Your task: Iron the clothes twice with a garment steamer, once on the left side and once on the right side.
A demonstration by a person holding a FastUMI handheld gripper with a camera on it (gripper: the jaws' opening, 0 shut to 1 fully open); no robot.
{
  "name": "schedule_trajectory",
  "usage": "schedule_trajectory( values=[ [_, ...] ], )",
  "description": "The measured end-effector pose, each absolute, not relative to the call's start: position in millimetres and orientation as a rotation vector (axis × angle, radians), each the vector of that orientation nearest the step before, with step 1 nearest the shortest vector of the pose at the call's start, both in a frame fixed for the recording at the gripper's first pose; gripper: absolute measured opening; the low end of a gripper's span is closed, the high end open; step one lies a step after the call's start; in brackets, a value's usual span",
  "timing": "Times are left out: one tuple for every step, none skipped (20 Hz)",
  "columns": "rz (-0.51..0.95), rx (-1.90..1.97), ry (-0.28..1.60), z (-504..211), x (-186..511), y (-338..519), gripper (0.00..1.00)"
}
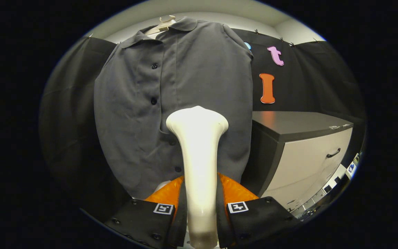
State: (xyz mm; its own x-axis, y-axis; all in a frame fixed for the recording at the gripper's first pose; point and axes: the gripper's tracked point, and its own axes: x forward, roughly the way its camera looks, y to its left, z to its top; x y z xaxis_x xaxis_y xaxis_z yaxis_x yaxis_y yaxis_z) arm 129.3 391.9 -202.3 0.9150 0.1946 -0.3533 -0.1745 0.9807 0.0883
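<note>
A dark grey button-up shirt (185, 90) hangs on a pale hanger (161, 26) in front of the booth wall. My gripper (200, 207) is shut on the white garment steamer (199, 148), holding it by its neck with a finger (143, 218) on each side. The steamer's wide head (197, 119) points up and forward, in front of the shirt's lower middle, just right of the button placket. I cannot tell whether the head touches the cloth. An orange part (166, 193) of the steamer shows behind the fingers.
A cabinet (309, 155) with a dark top and a light drawer front with a black handle stands to the right of the shirt, close to its hem. Black cloth covers the wall behind and to the left.
</note>
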Motion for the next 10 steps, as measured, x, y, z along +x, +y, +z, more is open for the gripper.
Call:
schedule_trajectory(
  values=[
    [0.186, 0.057, 0.385, -208.4, 128.5, 390.3, 0.43],
    [0.182, 0.060, 0.400, -216.1, 126.0, 389.6, 0.43],
    [0.178, 0.062, 0.416, -224.4, 122.6, 387.0, 0.43],
    [0.175, 0.064, 0.430, -230.6, 118.4, 385.5, 0.43],
    [0.172, 0.066, 0.440, -235.6, 115.6, 384.5, 0.43],
    [0.170, 0.066, 0.451, -240.0, 113.4, 383.3, 0.43],
    [0.167, 0.068, 0.461, -244.3, 110.0, 381.7, 0.43],
    [0.164, 0.069, 0.472, -249.5, 106.5, 379.9, 0.43],
    [0.161, 0.070, 0.484, -253.9, 104.6, 378.7, 0.43],
    [0.158, 0.070, 0.495, -257.5, 102.7, 378.7, 0.43]
  ],
)
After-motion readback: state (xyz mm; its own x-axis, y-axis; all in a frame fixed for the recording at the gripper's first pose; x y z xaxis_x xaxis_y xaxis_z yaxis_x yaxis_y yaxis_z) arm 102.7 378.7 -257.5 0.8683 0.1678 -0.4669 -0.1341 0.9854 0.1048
